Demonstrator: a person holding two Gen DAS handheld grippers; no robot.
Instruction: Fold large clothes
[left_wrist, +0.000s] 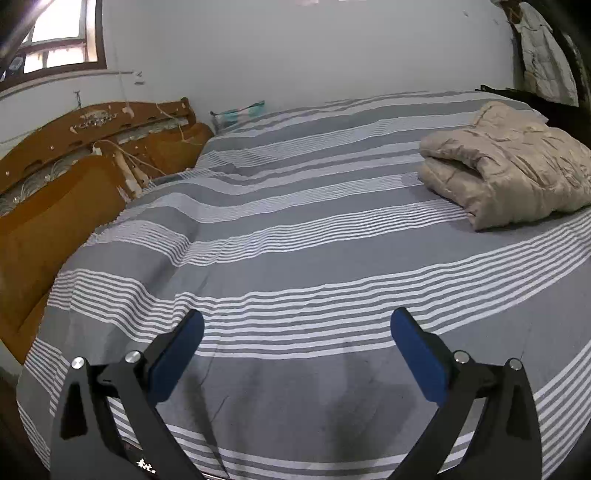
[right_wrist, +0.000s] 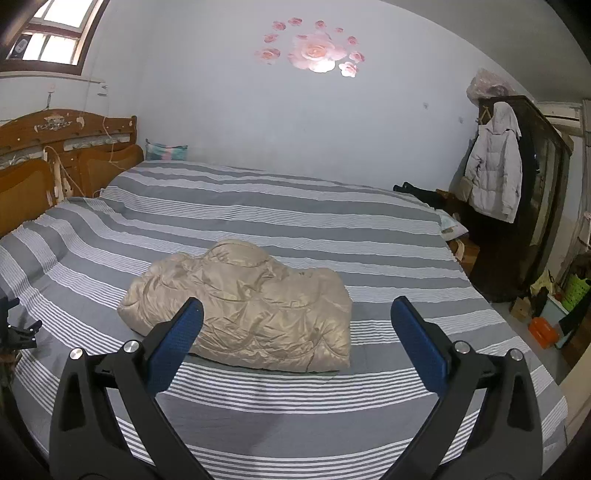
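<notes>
Left wrist view: wooden headboard (left_wrist: 55, 177) at left, striped bedsheet (left_wrist: 295, 240) across middle, folded beige puffer jacket (left_wrist: 509, 166) far right. Left gripper (left_wrist: 297, 328) fingers spread, empty, above sheet. Right wrist view: jacket (right_wrist: 243, 306) lies as compact bundle mid-bed; right gripper (right_wrist: 297, 317) fingers spread, holding nothing, near it. Folding looks finished or nearly so. Jacket underside, sleeves hidden; white coat (right_wrist: 495, 177) hangs on wardrobe at right.
</notes>
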